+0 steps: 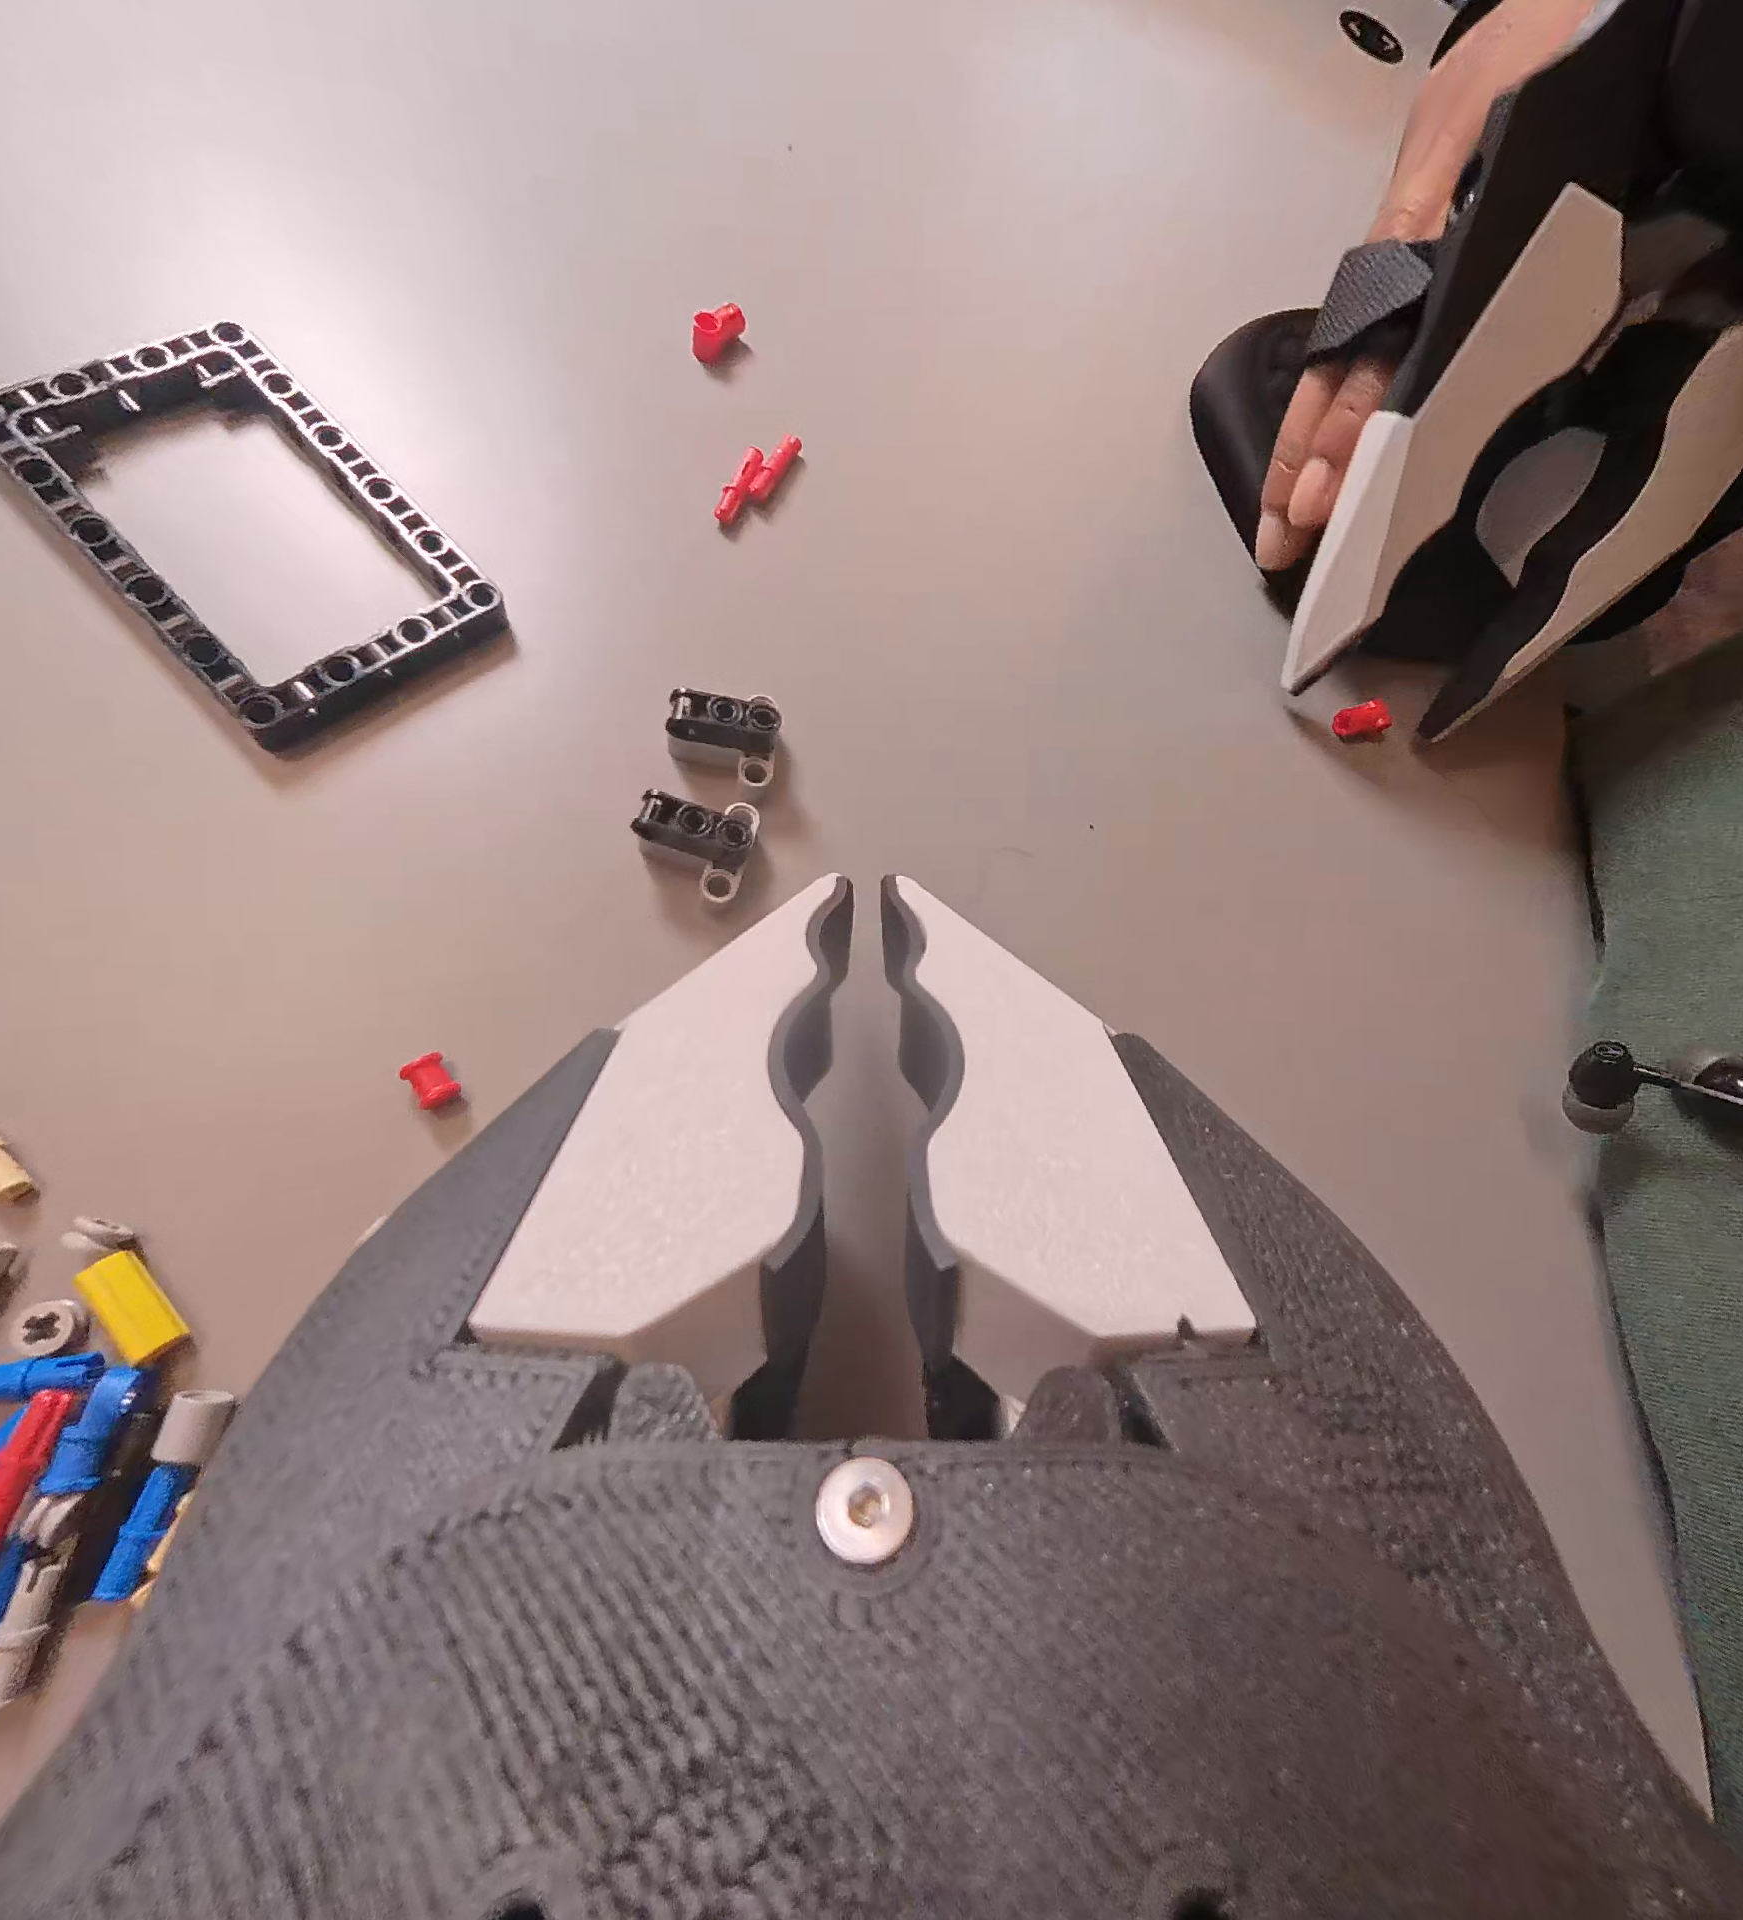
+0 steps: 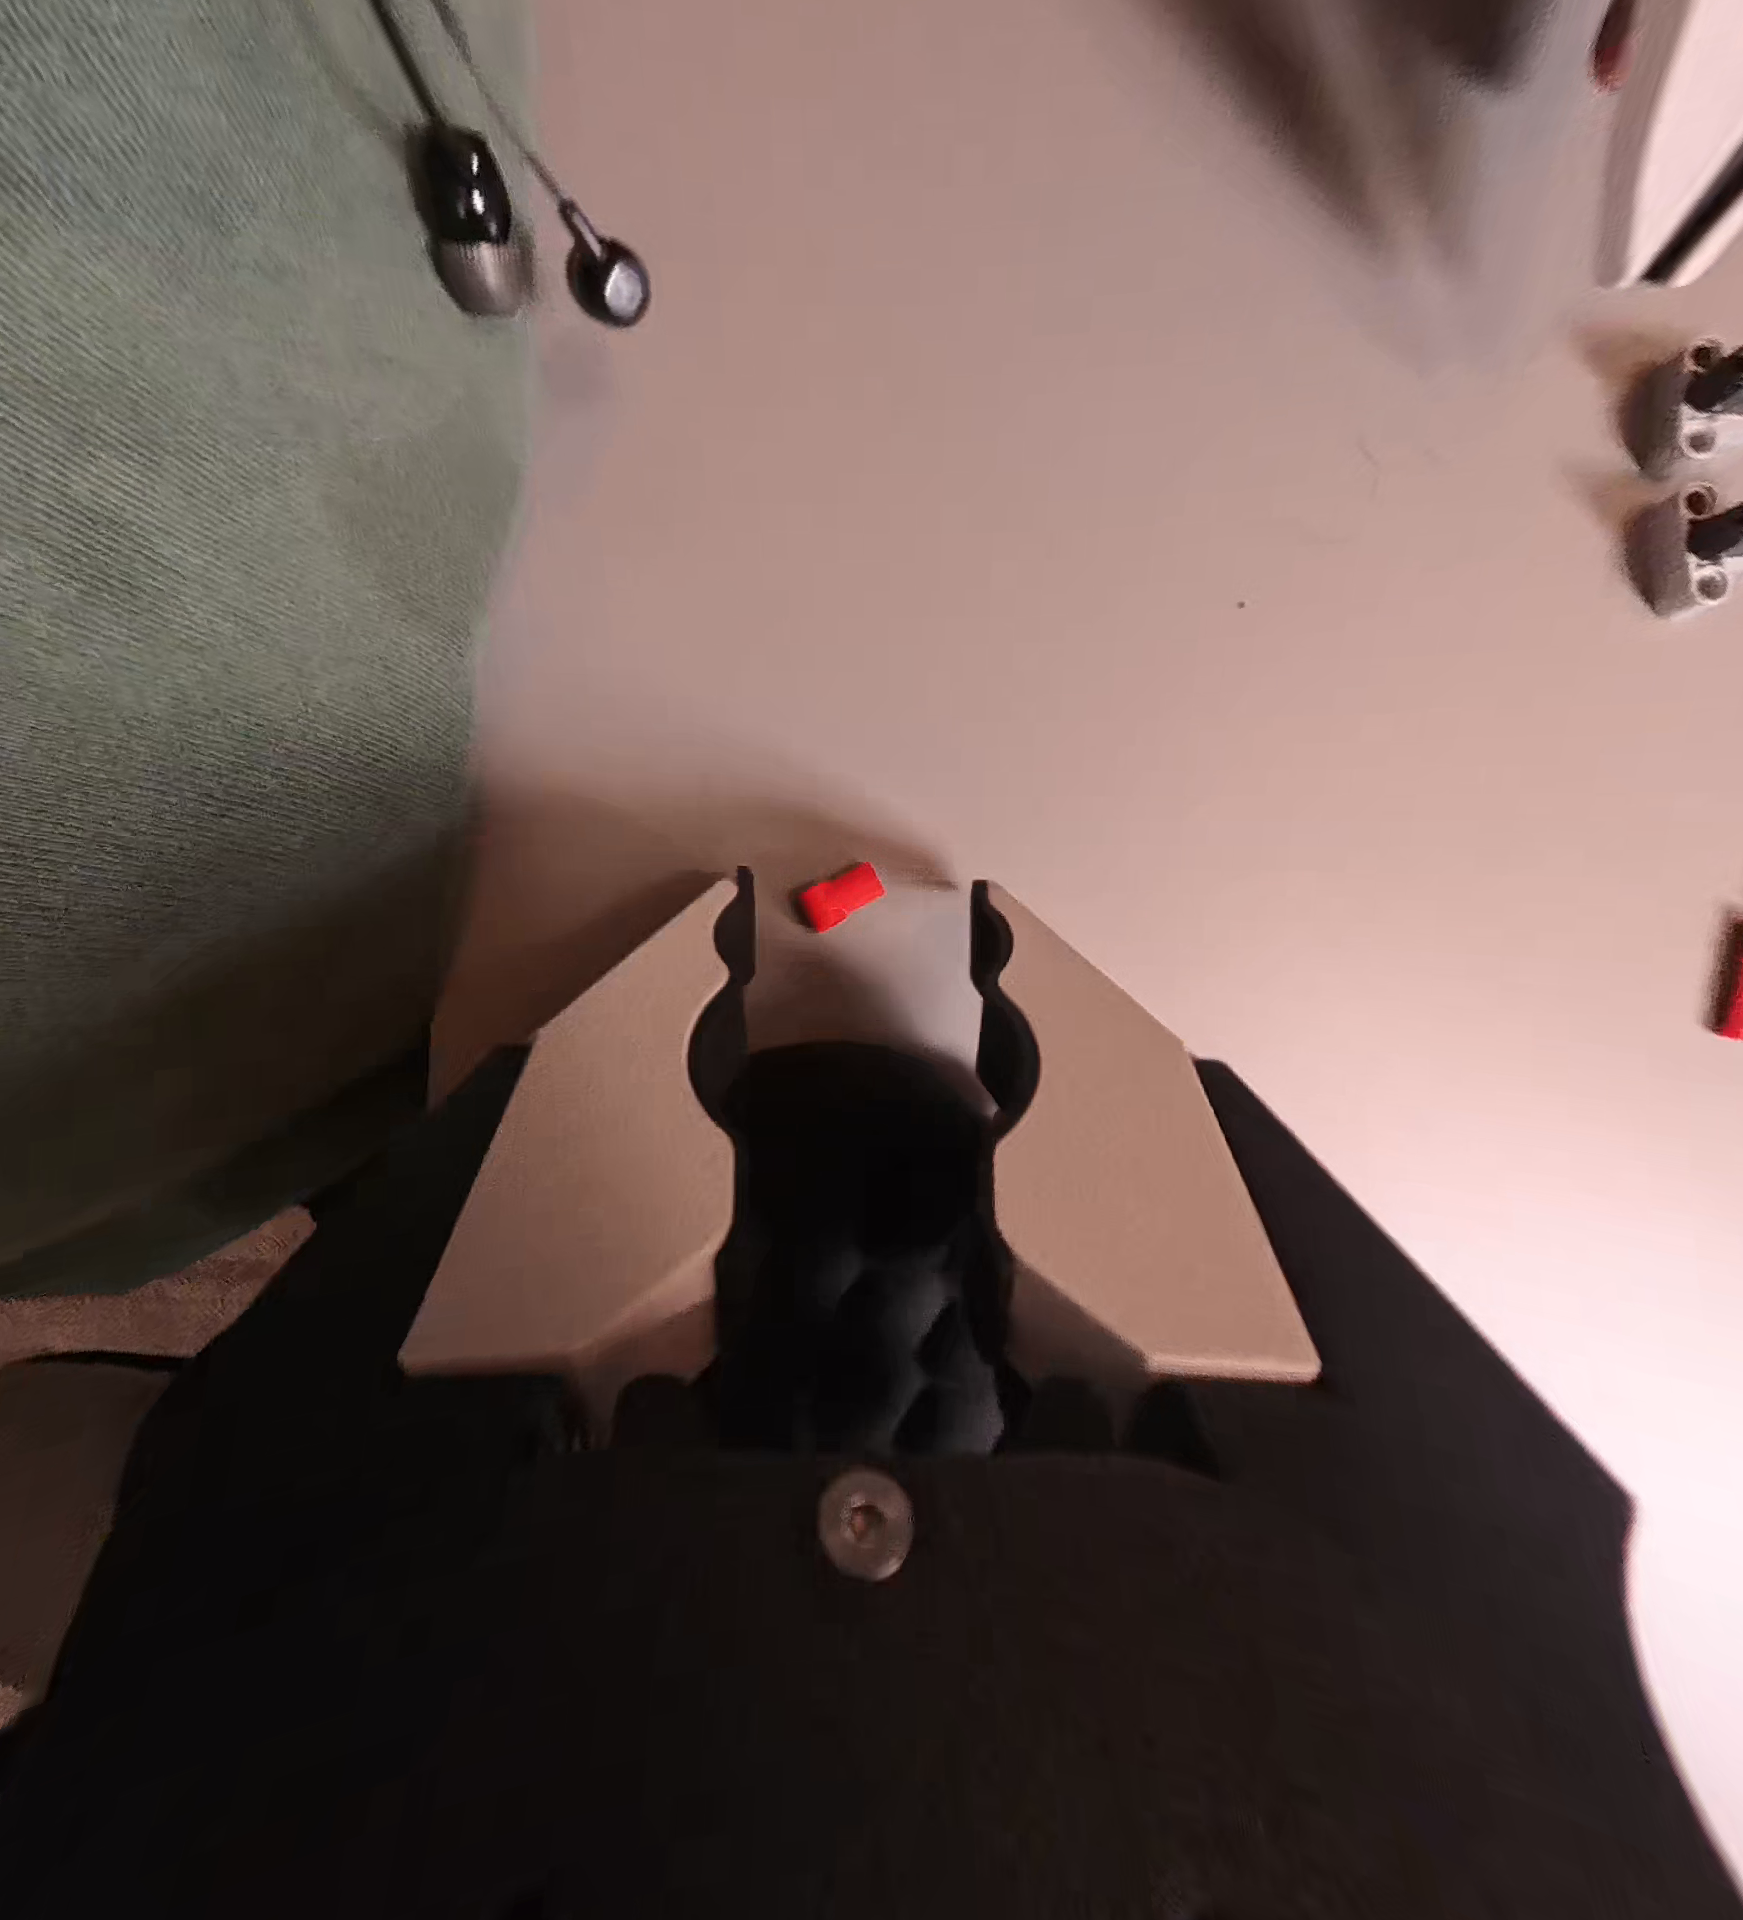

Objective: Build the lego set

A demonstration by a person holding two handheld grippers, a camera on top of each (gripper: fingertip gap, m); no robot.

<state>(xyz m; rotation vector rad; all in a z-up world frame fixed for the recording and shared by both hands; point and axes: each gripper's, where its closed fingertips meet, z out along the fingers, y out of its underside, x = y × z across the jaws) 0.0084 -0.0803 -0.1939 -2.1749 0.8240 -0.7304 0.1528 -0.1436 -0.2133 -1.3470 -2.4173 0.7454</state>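
Observation:
My right gripper (image 2: 859, 891) is open, its tips low over the table on either side of a small red pin (image 2: 839, 896); the pin lies free between them. The left wrist view shows the same gripper (image 1: 1363, 701) and pin (image 1: 1361, 718) at the far right. My left gripper (image 1: 866, 885) is nearly shut and empty, hovering just right of two black-and-grey connector blocks (image 1: 723, 727) (image 1: 695, 827). A black rectangular frame (image 1: 223, 520) lies at the far left. Two red pins (image 1: 758, 476) lie together beyond the blocks, another red piece (image 1: 717, 330) farther off.
A red bush (image 1: 431, 1078) lies left of my left gripper. A pile of blue, red, grey and yellow pieces (image 1: 46, 1403) fills the lower left. A person's green clothing (image 1: 1719, 1039) with earbuds (image 1: 1599, 1086) borders the table edge on the right. A hand (image 1: 1324, 447) holds the right gripper. Spacing between my two grippers at the tips: around 15 cm. The red piece (image 1: 717, 330) sits 15 cm or so from the ends of my left fingers.

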